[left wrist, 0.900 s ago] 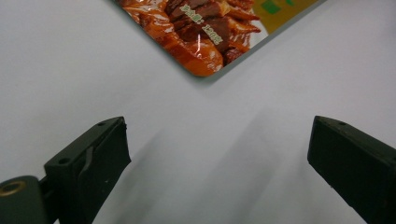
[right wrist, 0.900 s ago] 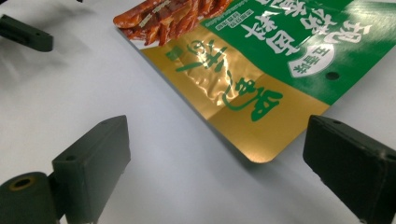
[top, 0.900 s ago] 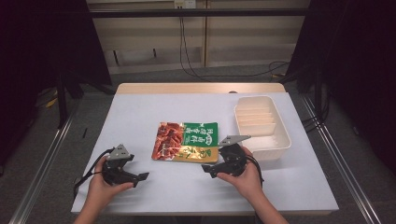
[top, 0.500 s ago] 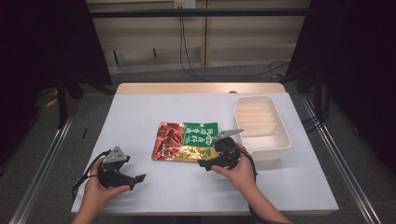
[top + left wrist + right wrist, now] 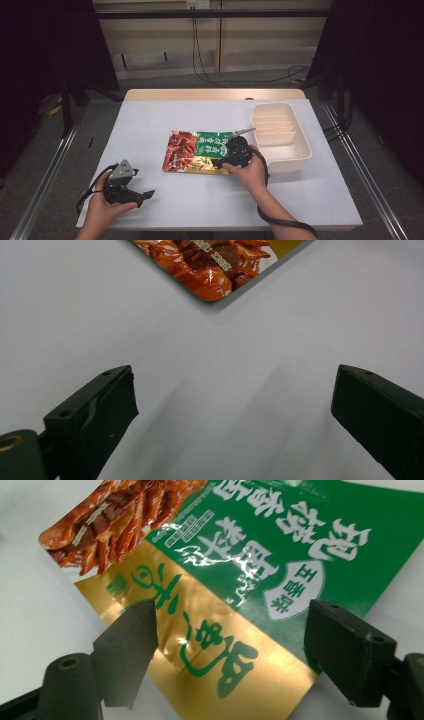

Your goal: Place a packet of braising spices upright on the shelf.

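Ok so right now my right hand-held gripper point(image 5: 235, 150) is sitting over the near right corner of the food pouch point(image 5: 197, 151), jaws spread wide with nothing pinched between them. In the right gripper view the pouch point(image 5: 240, 580) lies flat under the jaws, with its gold strip between the 2 black pads point(image 5: 131, 645) and the green panel just past them. The pouch is flat on the white worktop point(image 5: 150, 120), roughly mid-worktop, just beside the white divided tray point(image 5: 300, 150) on its right. My guess is the pouch goes in that tray, so the step in hand is getting a proper grip on it. Tip from me: a flat foil pouch gives you nothing to bite from straight above, so I'd tilt the jaws low and slide 1 pad under the corner edge, with the other pad on top, then close slowly. The foil looks slick and shiny, so I'd grab the sealed border rather than the puffy middle. My left hand-held gripper point(image 5: 142, 194) is parked well apart at the near left of the worktop, jaws also wide and empty, with only a corner of the pouch point(image 5: 210, 265) ahead of it. It could pin the far edge if the pouch skates.
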Motion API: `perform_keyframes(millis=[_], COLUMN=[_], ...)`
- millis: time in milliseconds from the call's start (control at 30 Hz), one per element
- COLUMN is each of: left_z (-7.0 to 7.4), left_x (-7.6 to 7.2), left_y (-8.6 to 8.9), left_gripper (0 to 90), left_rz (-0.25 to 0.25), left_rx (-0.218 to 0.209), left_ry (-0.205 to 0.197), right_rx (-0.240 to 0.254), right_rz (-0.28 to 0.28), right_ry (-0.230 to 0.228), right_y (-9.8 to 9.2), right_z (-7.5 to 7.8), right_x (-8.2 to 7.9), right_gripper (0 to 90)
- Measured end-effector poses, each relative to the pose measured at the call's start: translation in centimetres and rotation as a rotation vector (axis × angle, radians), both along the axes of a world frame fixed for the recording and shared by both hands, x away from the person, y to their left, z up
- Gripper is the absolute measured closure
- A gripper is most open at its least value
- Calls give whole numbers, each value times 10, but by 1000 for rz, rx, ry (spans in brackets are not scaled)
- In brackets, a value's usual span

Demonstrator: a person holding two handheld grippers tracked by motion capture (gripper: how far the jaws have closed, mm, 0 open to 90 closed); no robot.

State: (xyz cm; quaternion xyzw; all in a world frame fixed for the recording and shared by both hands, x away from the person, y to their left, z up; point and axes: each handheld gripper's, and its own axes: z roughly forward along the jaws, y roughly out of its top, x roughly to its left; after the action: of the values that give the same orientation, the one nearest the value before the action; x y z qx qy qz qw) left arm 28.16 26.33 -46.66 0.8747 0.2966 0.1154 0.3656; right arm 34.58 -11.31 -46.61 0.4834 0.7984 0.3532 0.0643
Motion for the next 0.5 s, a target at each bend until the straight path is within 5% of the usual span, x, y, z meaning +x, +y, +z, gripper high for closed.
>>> perform_keyframes(millis=[200,500], left_z=[0,0], left_x=[0,0], left_y=[0,-1], left_gripper=[42,47], left_rz=[-5,-11], left_rx=[-8,-4], left_ry=[-4,-6], right_rx=[-9,-20], right_rz=[-39,-76], right_ry=[-22,-7], right_y=[-8,-8], right_z=[5,-8], right_x=[1,4], right_gripper=[213,221])
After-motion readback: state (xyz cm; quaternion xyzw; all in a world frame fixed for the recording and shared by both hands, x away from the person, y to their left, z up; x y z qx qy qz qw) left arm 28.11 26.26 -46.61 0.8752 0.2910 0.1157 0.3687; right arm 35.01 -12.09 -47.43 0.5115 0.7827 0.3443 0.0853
